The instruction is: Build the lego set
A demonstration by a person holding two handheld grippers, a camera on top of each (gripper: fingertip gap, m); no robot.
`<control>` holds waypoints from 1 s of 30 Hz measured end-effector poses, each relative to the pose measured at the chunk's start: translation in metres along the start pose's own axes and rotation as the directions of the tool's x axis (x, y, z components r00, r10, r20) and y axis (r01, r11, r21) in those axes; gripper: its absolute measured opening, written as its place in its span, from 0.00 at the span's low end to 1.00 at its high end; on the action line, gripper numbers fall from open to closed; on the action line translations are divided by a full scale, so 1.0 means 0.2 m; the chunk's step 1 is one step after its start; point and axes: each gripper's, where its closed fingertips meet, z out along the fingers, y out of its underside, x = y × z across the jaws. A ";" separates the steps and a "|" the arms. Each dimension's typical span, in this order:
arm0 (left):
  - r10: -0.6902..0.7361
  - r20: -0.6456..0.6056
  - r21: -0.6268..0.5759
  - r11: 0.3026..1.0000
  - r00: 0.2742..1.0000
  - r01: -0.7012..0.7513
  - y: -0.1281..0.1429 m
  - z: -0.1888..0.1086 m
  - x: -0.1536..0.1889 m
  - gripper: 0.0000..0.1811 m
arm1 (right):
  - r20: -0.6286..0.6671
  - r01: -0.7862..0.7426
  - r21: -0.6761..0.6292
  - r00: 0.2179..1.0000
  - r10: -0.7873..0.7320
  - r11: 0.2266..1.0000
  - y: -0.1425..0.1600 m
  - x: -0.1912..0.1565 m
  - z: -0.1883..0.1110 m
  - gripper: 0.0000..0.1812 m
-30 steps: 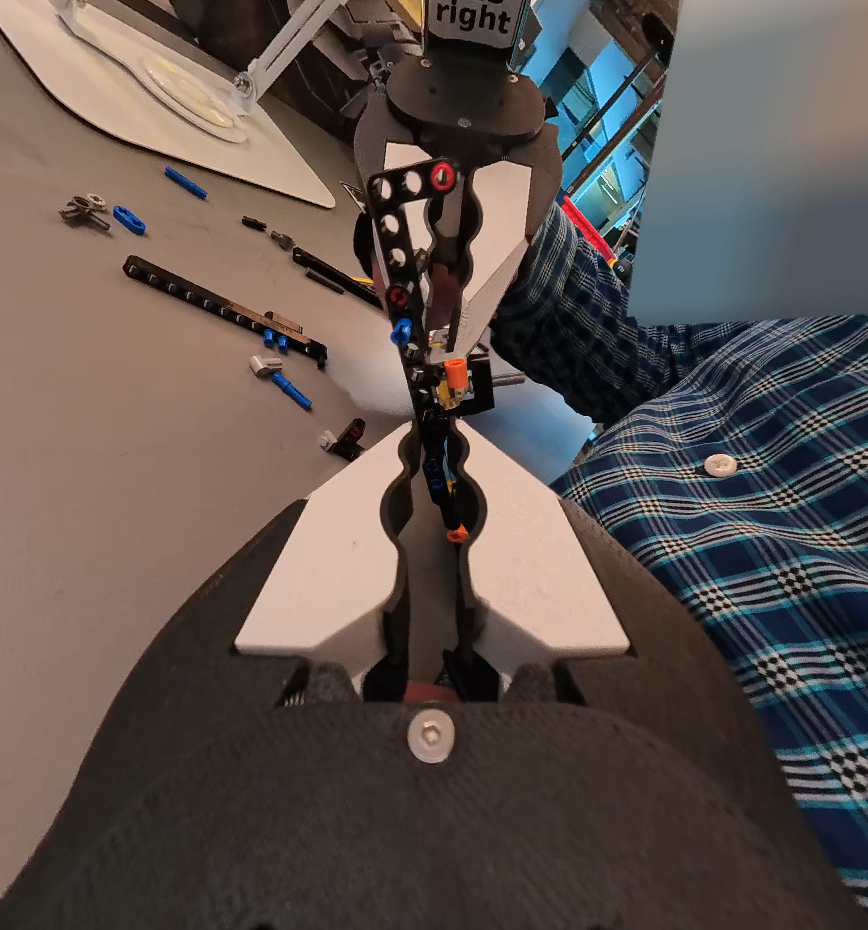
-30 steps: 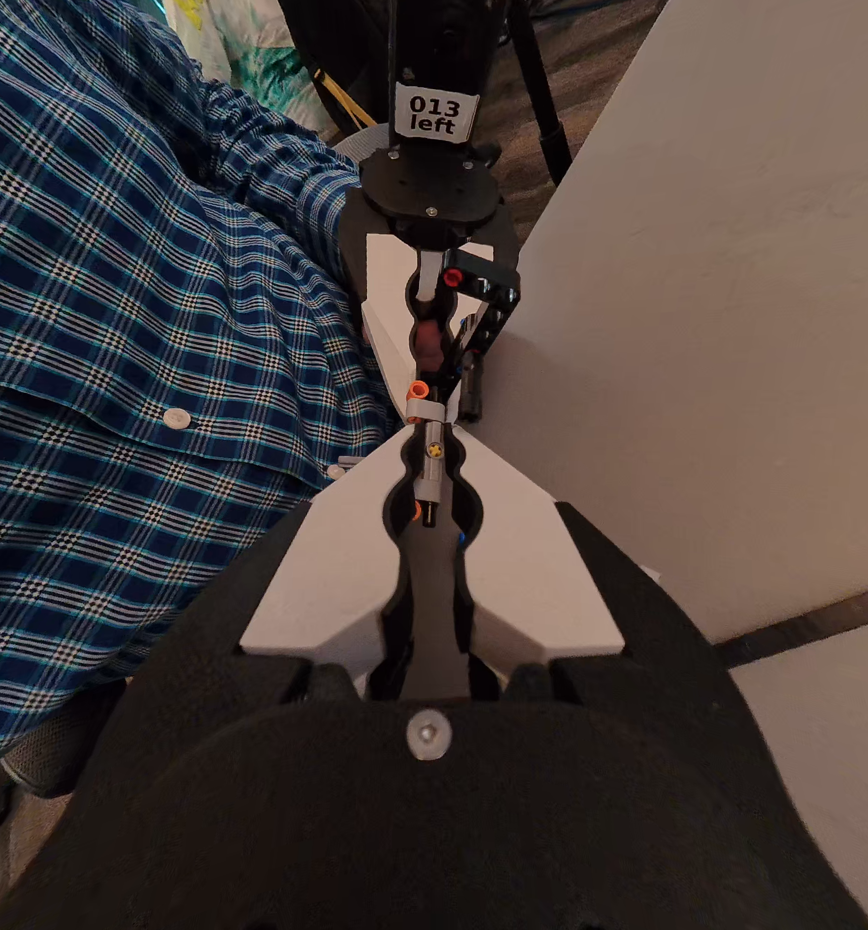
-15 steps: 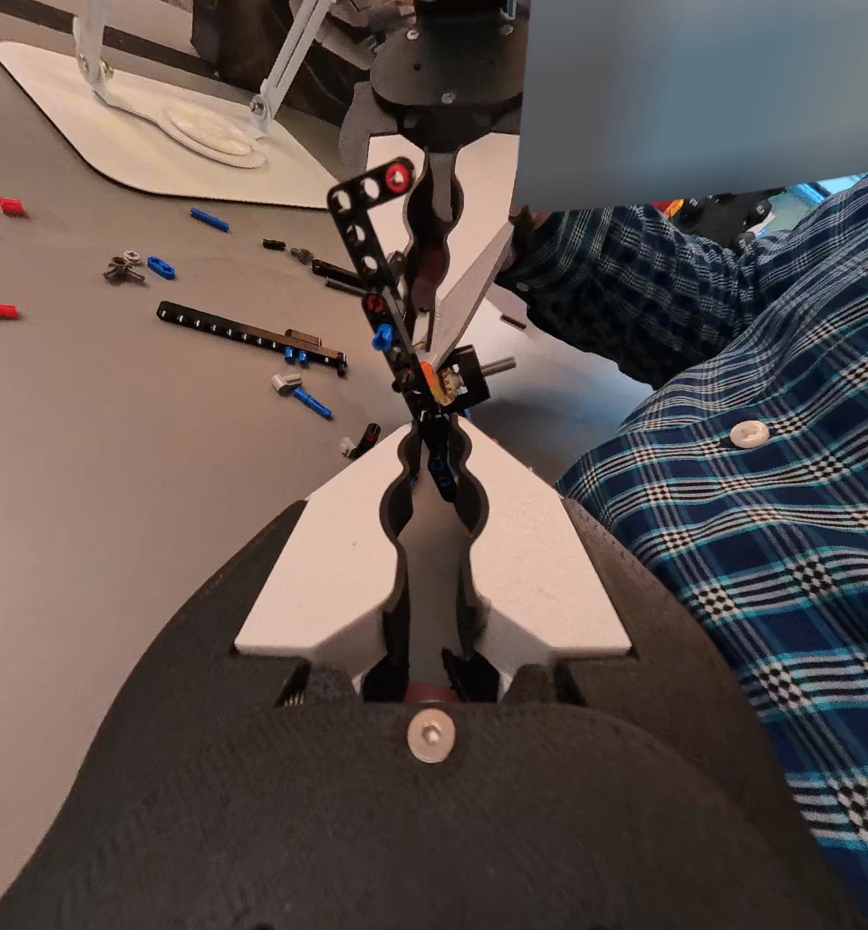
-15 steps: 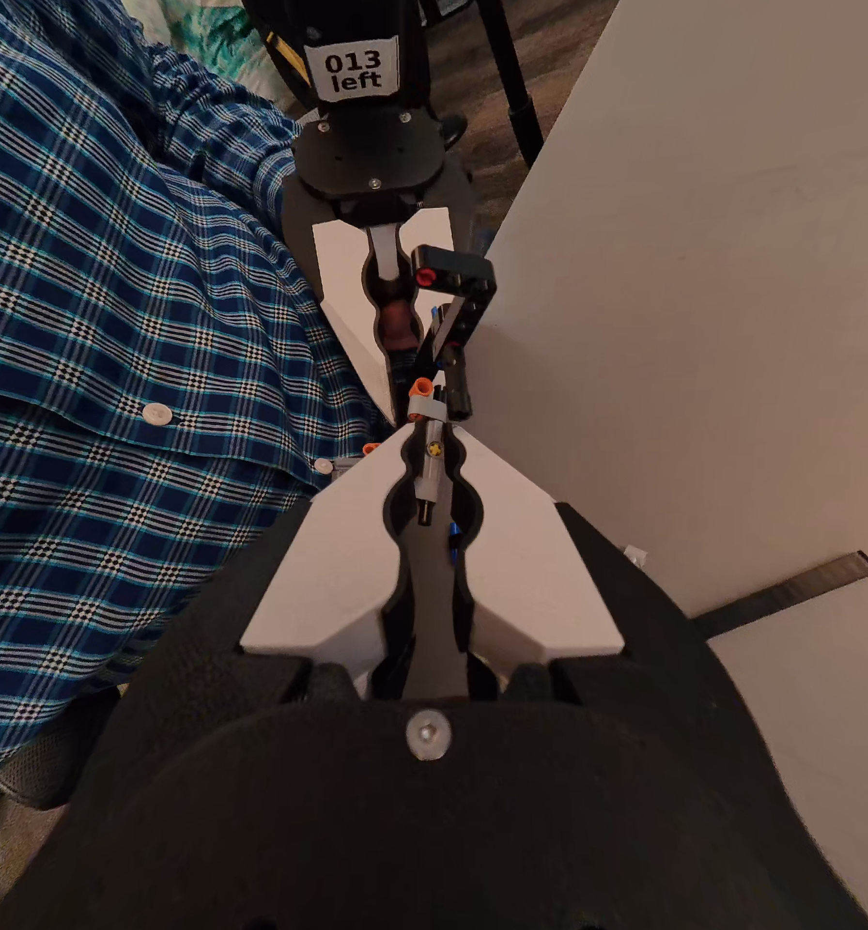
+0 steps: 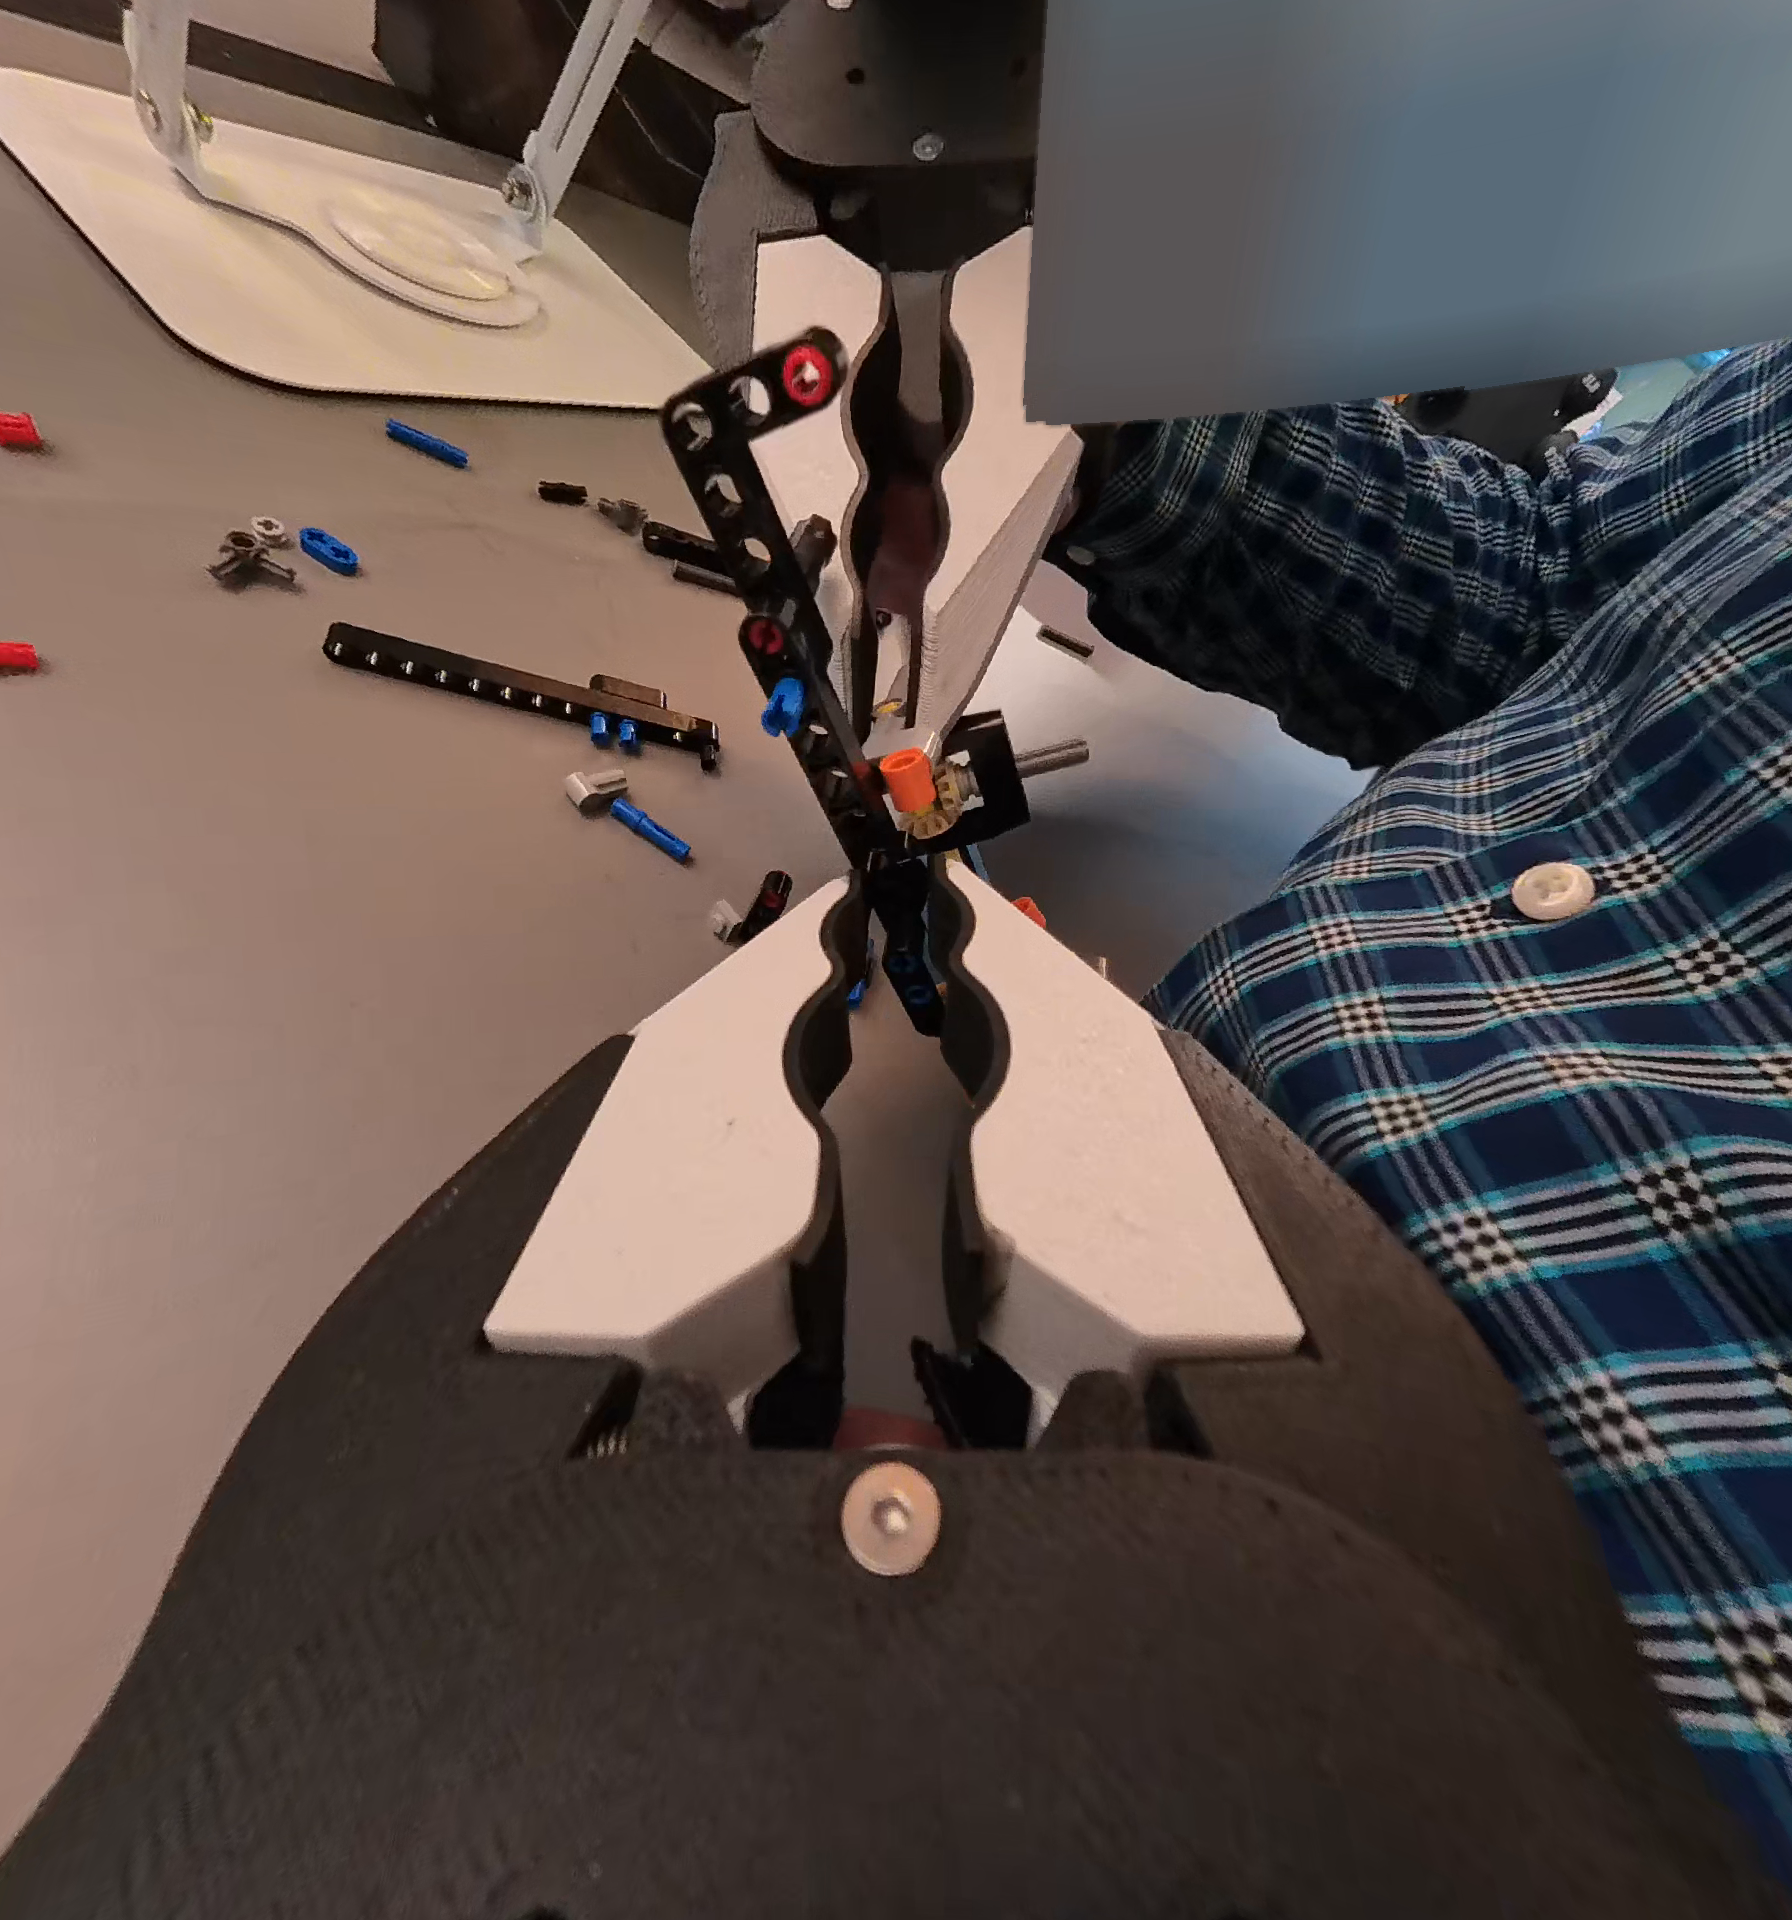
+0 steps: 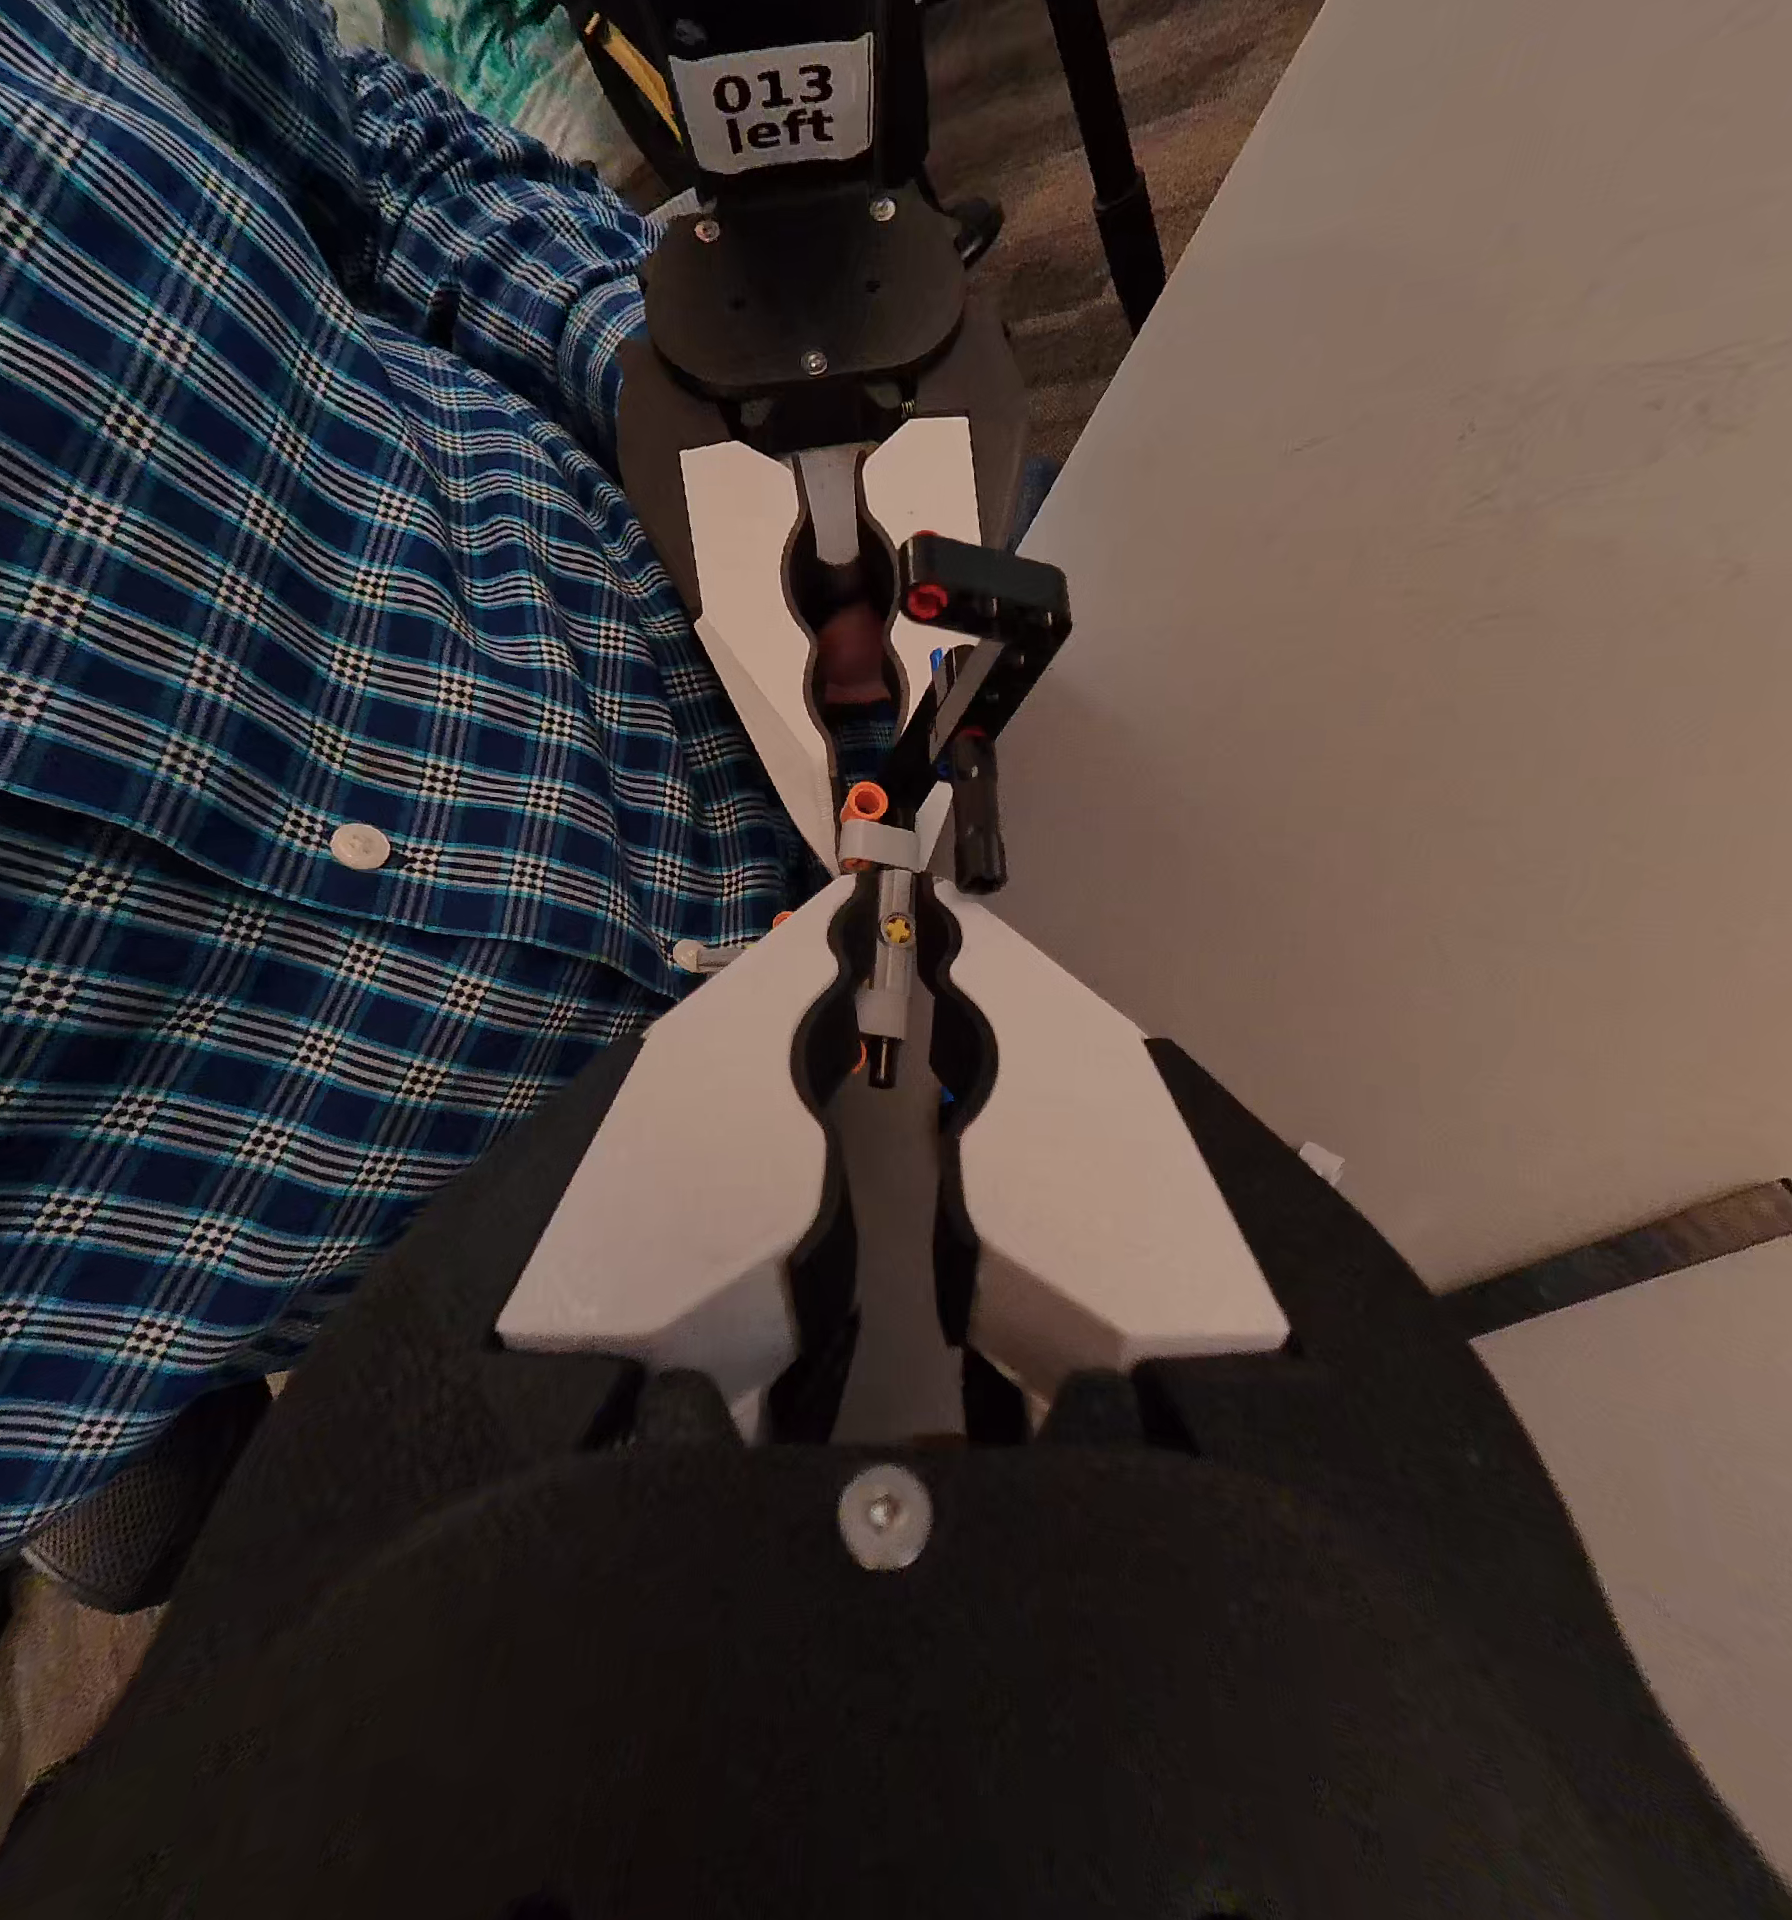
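Note:
A small lego assembly hangs in the air between my two grippers, which face each other tip to tip. It has a black L-shaped beam (image 5: 757, 561) with red and blue pins, an orange bush (image 5: 907, 779), a tan gear and a black frame. My left gripper (image 5: 897, 904) is shut on the lower black part. My right gripper (image 5: 897, 717) pinches it from the far side. In the right wrist view my right gripper (image 6: 890, 894) is shut on a grey connector (image 6: 892, 966) of the assembly. The left gripper (image 6: 850, 821) is opposite, and the beam (image 6: 996, 634) leans right.
Loose parts lie on the grey table (image 5: 196, 1039) to the left: a long black beam (image 5: 518, 691), blue pins (image 5: 648, 826), red pieces (image 5: 0, 652). A white stand base (image 5: 352, 260) is at the back. A person's plaid shirt (image 5: 1494, 1039) is close on the right. The tips of both grippers are at nearly the same place.
Both grippers kept their grip while the assembly tilted, so the L-shaped beam now leans further left in the left wrist view. The left view has swung to show more table.

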 end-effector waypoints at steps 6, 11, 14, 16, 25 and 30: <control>-0.033 0.001 -0.024 0.999 0.999 0.033 0.01 0.01 -0.02 0.06 | 0.024 -0.030 0.009 0.999 0.030 1.000 0.01 0.02 0.00 0.03; -0.114 -0.002 -0.077 0.991 0.994 0.113 0.05 0.02 -0.07 0.06 | 0.063 -0.082 -0.011 0.995 0.082 0.997 0.05 0.09 0.03 0.03; -0.161 -0.019 -0.085 0.984 0.987 0.159 0.06 0.03 -0.09 0.06 | 0.091 -0.109 -0.040 0.990 0.112 0.993 0.06 0.11 0.03 0.03; -0.163 -0.017 -0.089 0.983 0.986 0.161 0.07 0.04 -0.10 0.06 | 0.111 -0.129 -0.055 0.985 0.134 0.990 0.08 0.13 0.03 0.03; -0.200 -0.015 -0.113 0.974 0.980 0.197 0.10 0.05 -0.13 0.07 | 0.119 -0.152 -0.090 0.980 0.162 0.984 0.11 0.16 0.06 0.03; -0.201 -0.013 -0.122 0.973 0.980 0.198 0.11 0.06 -0.14 0.07 | 0.118 -0.152 -0.097 0.979 0.163 0.984 0.12 0.17 0.06 0.03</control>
